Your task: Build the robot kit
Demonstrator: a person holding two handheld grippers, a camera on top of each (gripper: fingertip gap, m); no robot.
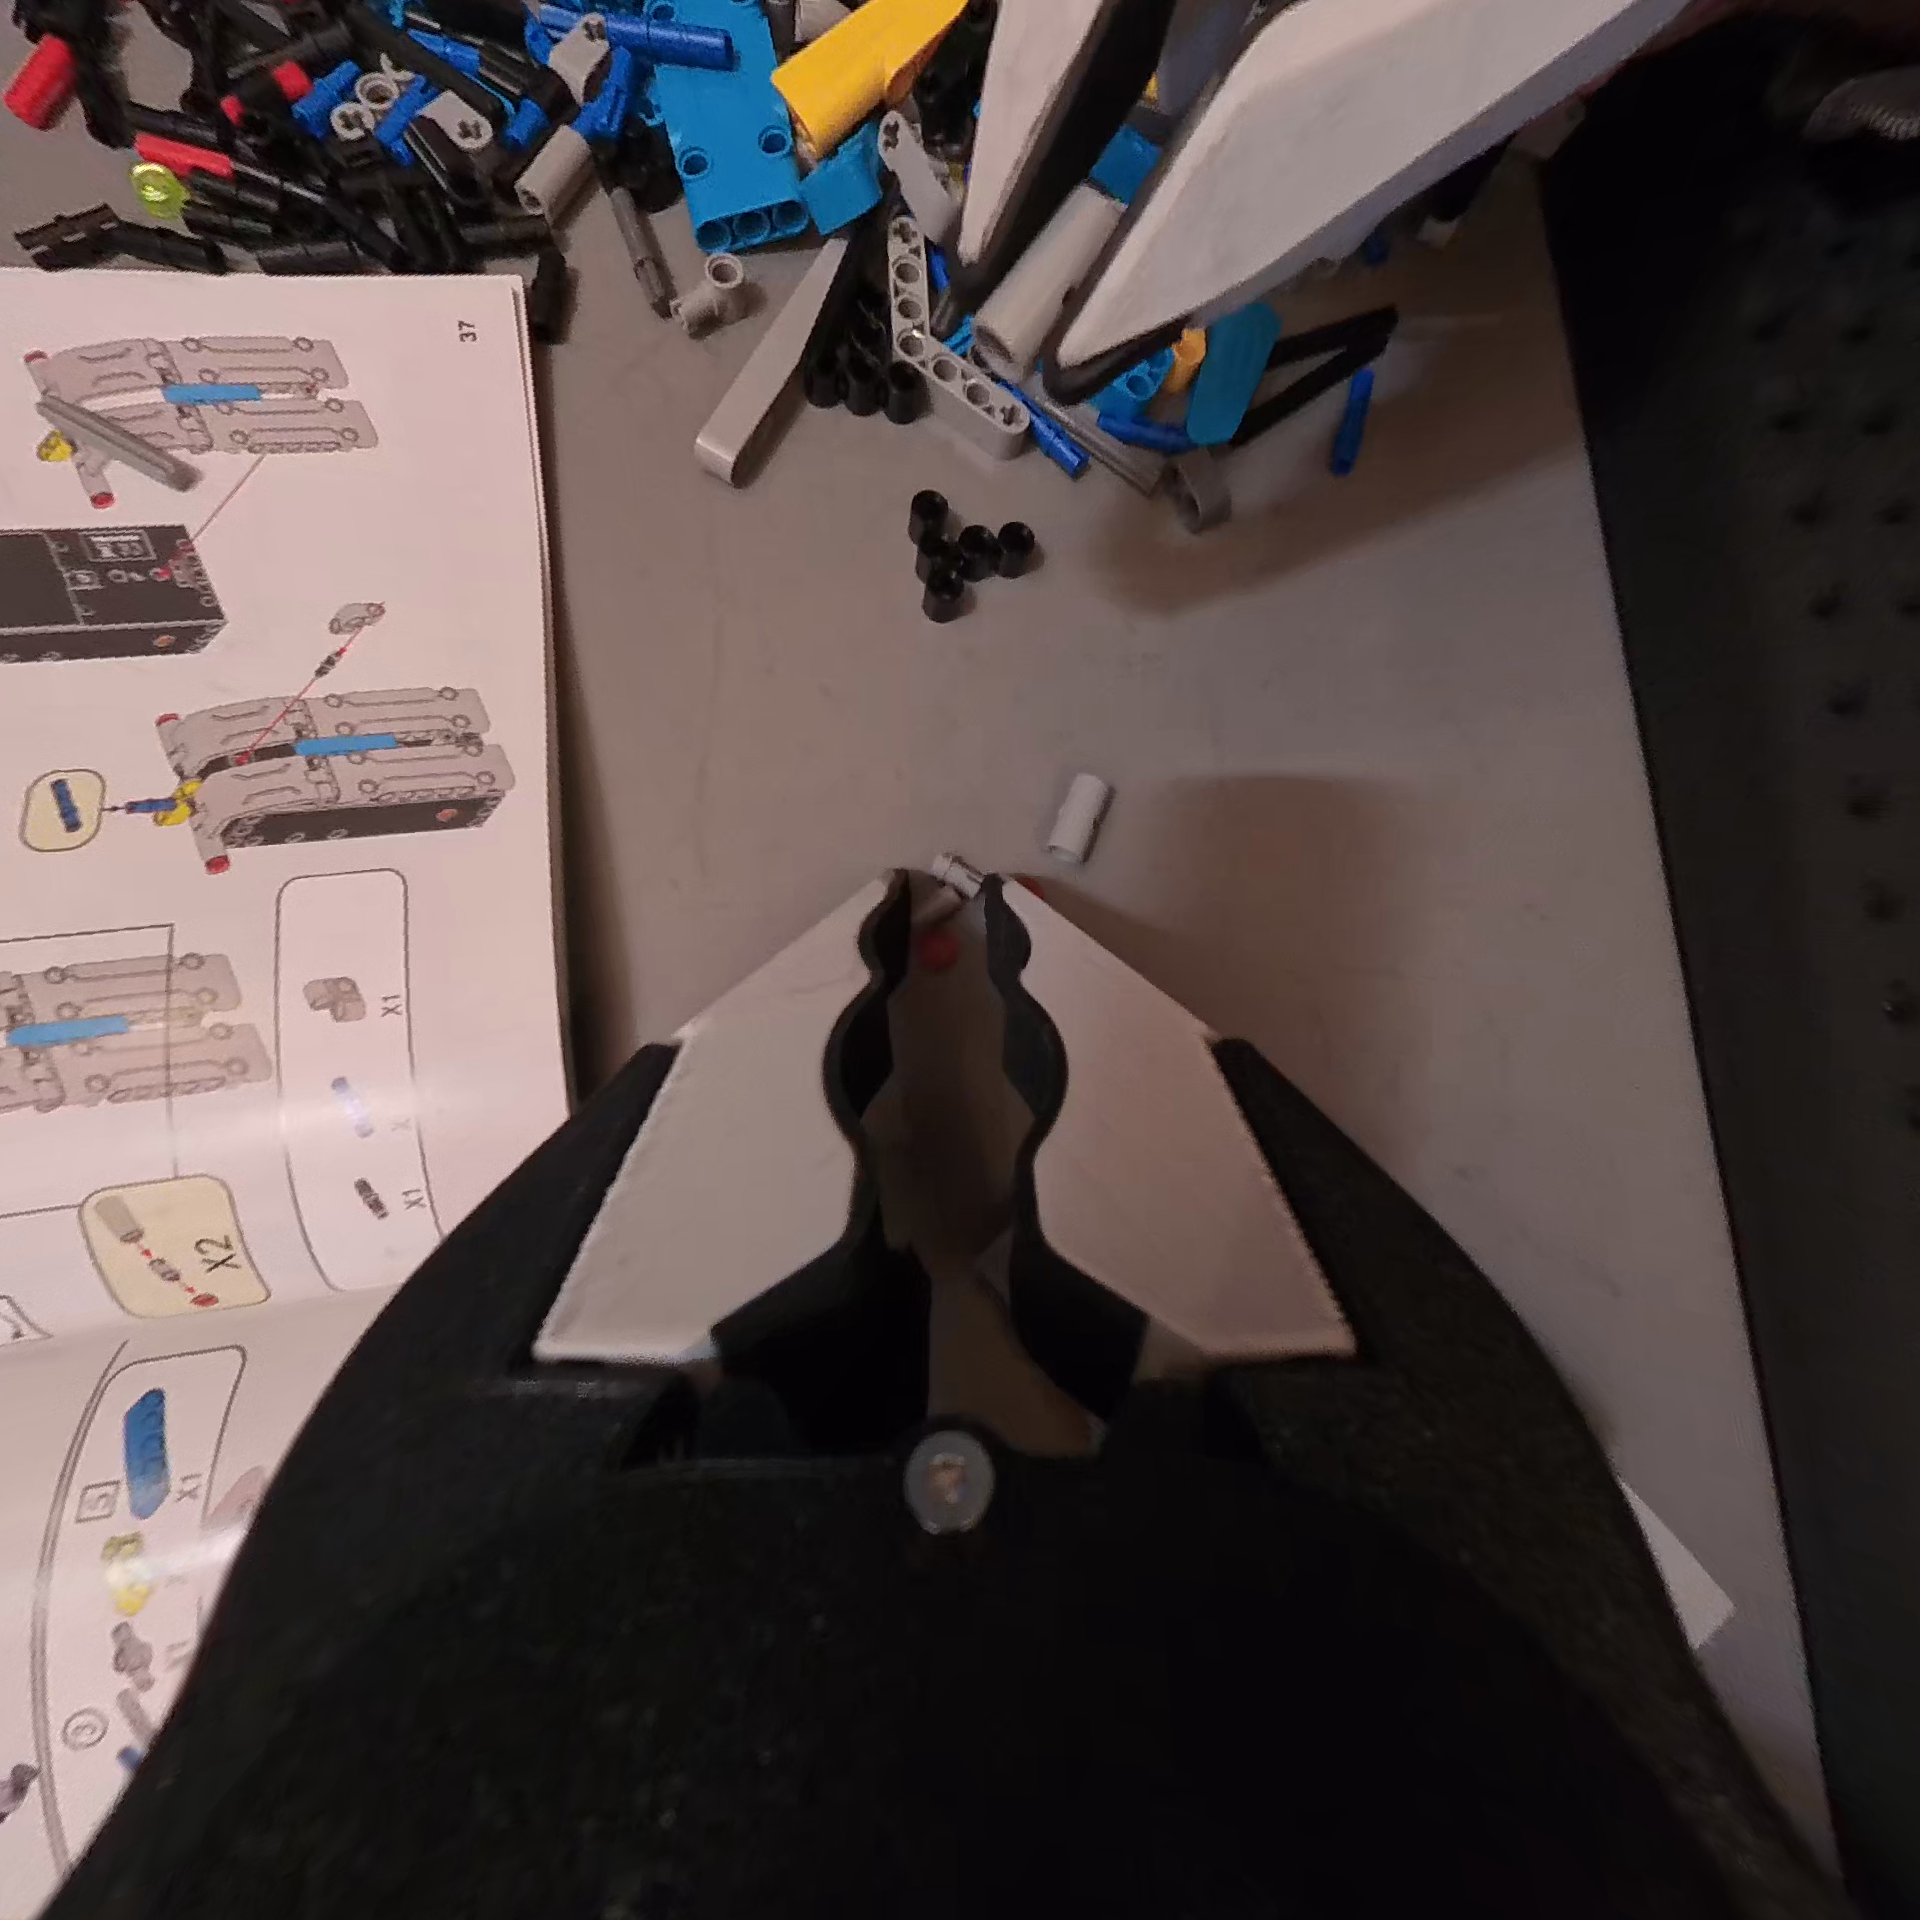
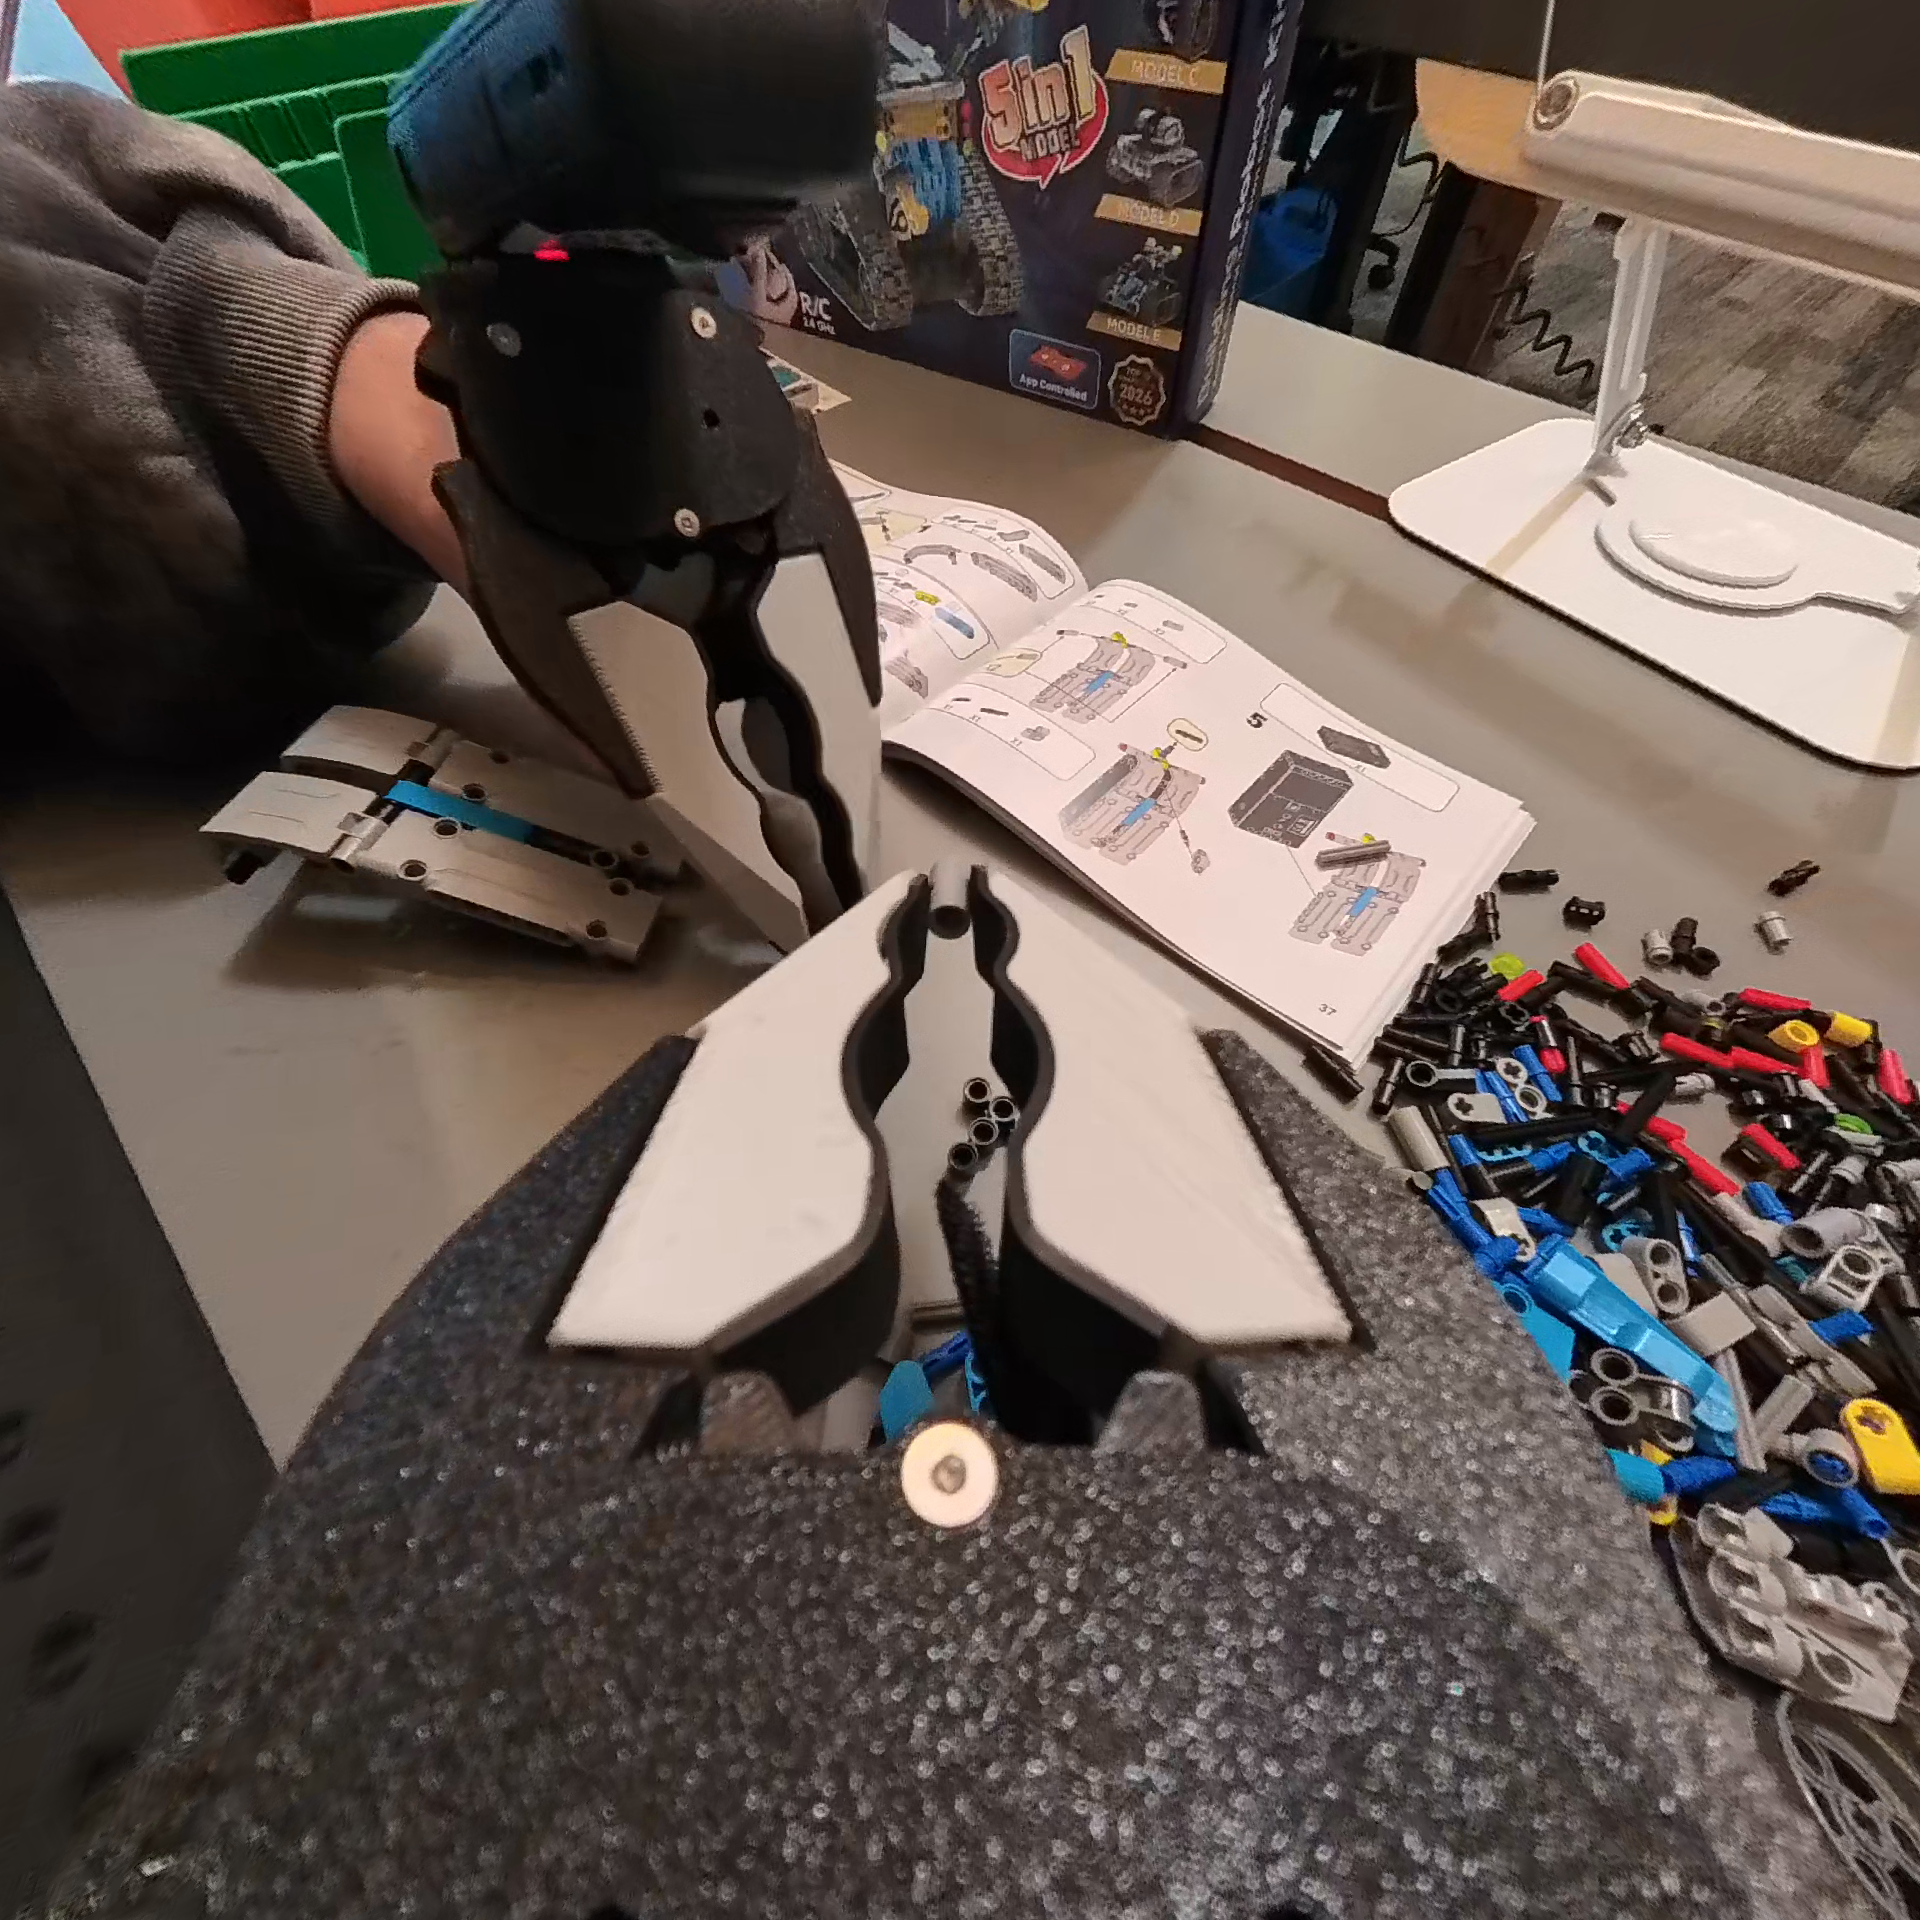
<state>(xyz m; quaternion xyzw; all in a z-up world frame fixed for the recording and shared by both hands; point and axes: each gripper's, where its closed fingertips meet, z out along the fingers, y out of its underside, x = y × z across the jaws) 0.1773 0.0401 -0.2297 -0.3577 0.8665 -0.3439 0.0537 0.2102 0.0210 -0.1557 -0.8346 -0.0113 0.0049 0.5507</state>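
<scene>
My left gripper [image 1: 945, 883] is shut on a small grey-and-red pin [image 1: 956, 871] that sticks out at its tips, just above the grey table [image 1: 1299, 1039]. A light grey tube [image 1: 1078, 818] lies on the table just right of the tips. My right gripper [image 2: 948, 891] is shut on a grey tube [image 2: 948, 920], seen end-on. In the right wrist view the left gripper [image 2: 826, 894] points down, its tips close beside my right tips. In the left wrist view the right gripper [image 1: 1023, 343] hangs over the parts pile with the grey tube [image 1: 1013, 332].
An open instruction booklet [image 1: 260, 779] lies left, also in the right wrist view [image 2: 1195, 790]. A pile of loose parts [image 2: 1662, 1195] sits right of it. A black connector cluster [image 1: 966, 551], a grey-and-blue assembly [image 2: 447, 831], a kit box [image 2: 1039, 208] and a white stand [image 2: 1662, 582] are around. The gap from one gripper's tips to the other's is roughly 9 cm.
</scene>
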